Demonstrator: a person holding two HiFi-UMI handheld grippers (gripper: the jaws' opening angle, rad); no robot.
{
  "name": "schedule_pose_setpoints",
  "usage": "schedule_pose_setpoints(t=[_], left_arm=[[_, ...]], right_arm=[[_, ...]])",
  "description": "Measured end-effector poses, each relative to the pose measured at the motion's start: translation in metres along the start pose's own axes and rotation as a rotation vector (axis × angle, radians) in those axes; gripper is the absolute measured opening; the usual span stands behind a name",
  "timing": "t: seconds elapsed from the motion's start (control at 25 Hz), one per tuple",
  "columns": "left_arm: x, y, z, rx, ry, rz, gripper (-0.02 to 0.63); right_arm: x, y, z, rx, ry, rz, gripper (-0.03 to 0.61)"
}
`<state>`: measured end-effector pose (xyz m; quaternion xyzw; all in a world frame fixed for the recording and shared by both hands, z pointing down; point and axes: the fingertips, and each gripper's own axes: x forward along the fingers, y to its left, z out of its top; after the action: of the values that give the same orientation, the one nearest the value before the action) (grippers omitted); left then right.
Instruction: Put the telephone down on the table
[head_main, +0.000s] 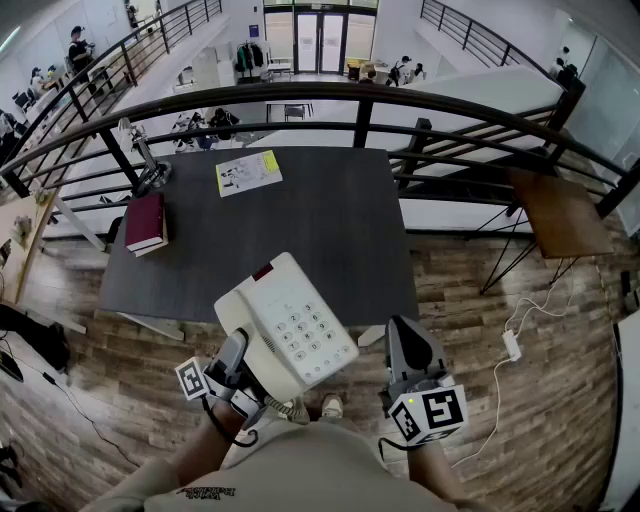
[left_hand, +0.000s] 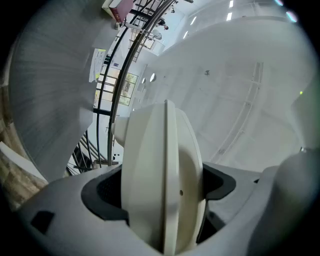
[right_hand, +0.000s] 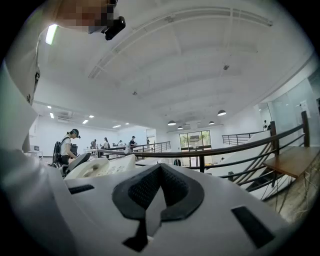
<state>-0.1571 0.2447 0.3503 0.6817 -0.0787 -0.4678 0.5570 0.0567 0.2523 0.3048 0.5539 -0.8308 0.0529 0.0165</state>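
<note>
The white push-button telephone (head_main: 285, 325) hangs tilted over the near edge of the dark table (head_main: 330, 220), handset on its cradle, coiled cord (head_main: 290, 407) dangling below. My left gripper (head_main: 232, 360) is shut on its near left edge. In the left gripper view the cream body (left_hand: 162, 175) fills the gap between the black pads (left_hand: 107, 192), which press on both sides. My right gripper (head_main: 405, 345) is level to the right of the phone, apart from it, shut with nothing held; in its own view the pads (right_hand: 157, 200) meet and the telephone (right_hand: 100, 167) shows at left.
A dark red book (head_main: 146, 222) lies at the table's left edge, a printed sheet (head_main: 249, 172) at the back, and a clamp lamp (head_main: 150, 170) at the back left corner. A black railing (head_main: 360, 100) runs behind. A small wooden table (head_main: 560, 212) stands right.
</note>
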Motion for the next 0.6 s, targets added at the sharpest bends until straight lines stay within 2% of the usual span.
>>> schedule_pose_setpoints(t=[0.24,0.4,0.6], left_arm=[[0.001,-0.002,-0.005,0.010,0.003,0.001,0.442],[0.000,-0.003,-0.008,0.012,0.001,0.000,0.442],[0.001,-0.001,-0.014,0.022,0.002,0.011,0.443]], right_arm=[[-0.005,-0.016,0.002,0.002,-0.001,-0.041,0.002],[-0.007,-0.015,0.001,-0.003,-0.007,-0.032,0.002],[-0.013,-0.014,0.005,-0.057,-0.016,-0.028,0.002]])
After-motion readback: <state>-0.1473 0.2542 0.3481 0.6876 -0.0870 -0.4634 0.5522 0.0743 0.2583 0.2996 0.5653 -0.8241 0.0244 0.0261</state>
